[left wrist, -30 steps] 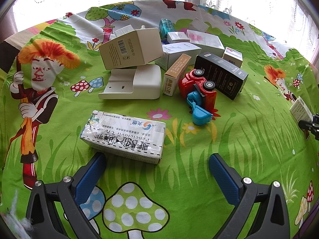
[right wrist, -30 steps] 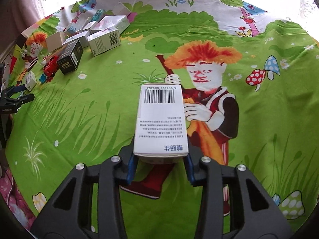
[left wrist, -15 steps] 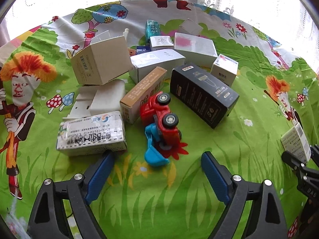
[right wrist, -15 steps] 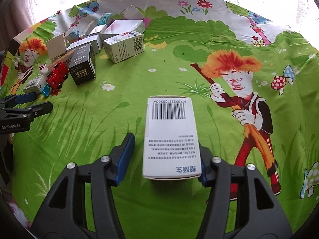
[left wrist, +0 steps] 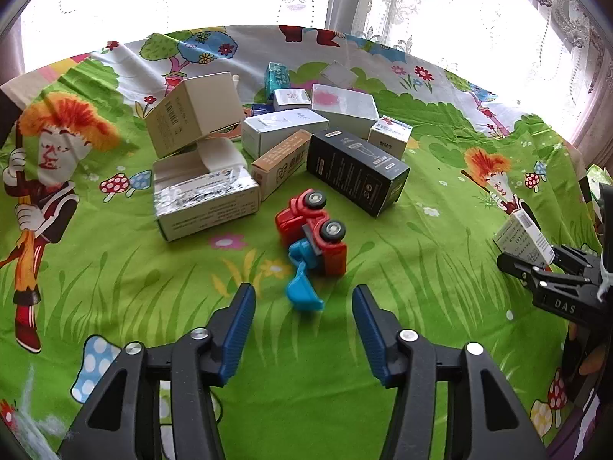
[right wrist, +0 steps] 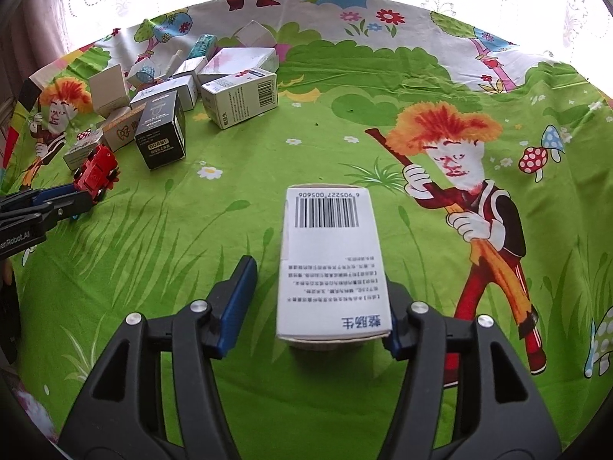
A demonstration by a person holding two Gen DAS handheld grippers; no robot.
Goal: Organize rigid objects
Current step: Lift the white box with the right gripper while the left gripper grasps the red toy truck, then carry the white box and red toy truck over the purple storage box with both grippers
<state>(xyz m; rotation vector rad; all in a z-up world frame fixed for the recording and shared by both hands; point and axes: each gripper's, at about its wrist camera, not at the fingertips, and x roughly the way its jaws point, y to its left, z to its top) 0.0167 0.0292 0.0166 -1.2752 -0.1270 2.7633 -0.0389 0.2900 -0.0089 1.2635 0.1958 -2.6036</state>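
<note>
A red toy truck (left wrist: 310,230) with a blue scoop (left wrist: 302,295) lies on its side on the green cartoon cloth. My left gripper (left wrist: 302,291) is closing, and the scoop sits between its blue pads (left wrist: 239,326) without either pad touching it. A white barcode box (right wrist: 329,260) lies flat on the cloth inside my right gripper (right wrist: 322,276). That gripper's left pad (right wrist: 233,299) stands clear of the box, while the right one rests against its side. The left wrist view also shows this box (left wrist: 523,237) and the right gripper (left wrist: 536,260) at the far right.
Behind the truck is a cluster of cartons: a black box (left wrist: 356,170), a beige box (left wrist: 195,119), a foil-topped box (left wrist: 207,203) and several white ones. Bare cloth (right wrist: 383,145) stretches between the cluster and the barcode box. A curtained window lies beyond the table's far edge.
My left gripper swung right, from the foil-topped box to the toy truck, and its jaws narrowed. My right gripper let go of the barcode box; its left pad parted from it.
</note>
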